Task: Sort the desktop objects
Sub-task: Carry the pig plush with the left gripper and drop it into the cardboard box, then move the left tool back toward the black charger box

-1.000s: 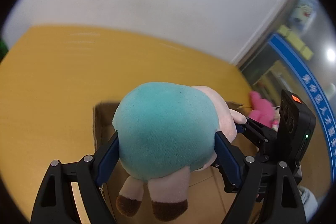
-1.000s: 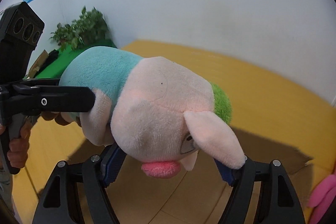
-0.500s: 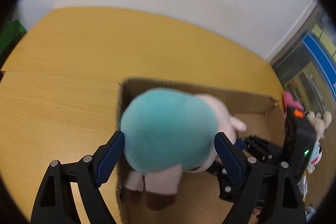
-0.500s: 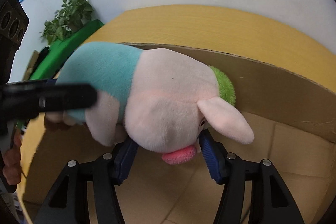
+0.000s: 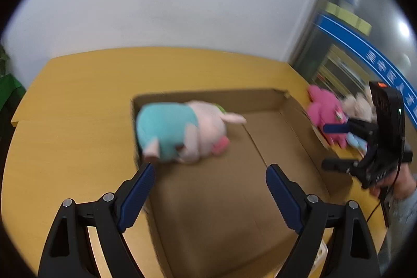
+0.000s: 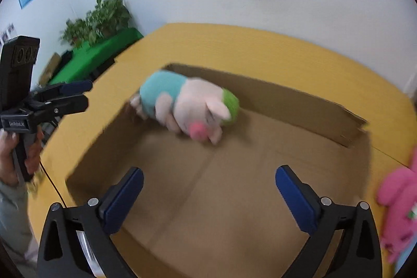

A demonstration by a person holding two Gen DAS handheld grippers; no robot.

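A plush pig [image 5: 179,132] [image 6: 187,108] with a teal body, pink head and green cap lies on its side in the far left corner of the open cardboard box [image 5: 229,199] [image 6: 299,100]. My left gripper [image 5: 209,172] hangs above the near part of the box, open, nothing between its blue pads. My right gripper [image 6: 208,175] also stands over the box with its jaws opening wide and nothing between them. In the left wrist view the right gripper [image 5: 336,145] shows at the right; in the right wrist view the left gripper [image 6: 78,93] shows at the left.
A pink plush toy [image 5: 325,108] [image 6: 398,202] and other soft toys [image 5: 357,106] lie on the yellow table [image 5: 78,100] right of the box. A green-covered table with plants [image 6: 99,17] stands at the far left. A hand [image 6: 15,155] holds the left gripper's handle.
Both grippers let go of the plush pig, which dropped into the box's far corner. Both grippers drew back from it, and the right jaws went from closed on the head to wide apart.
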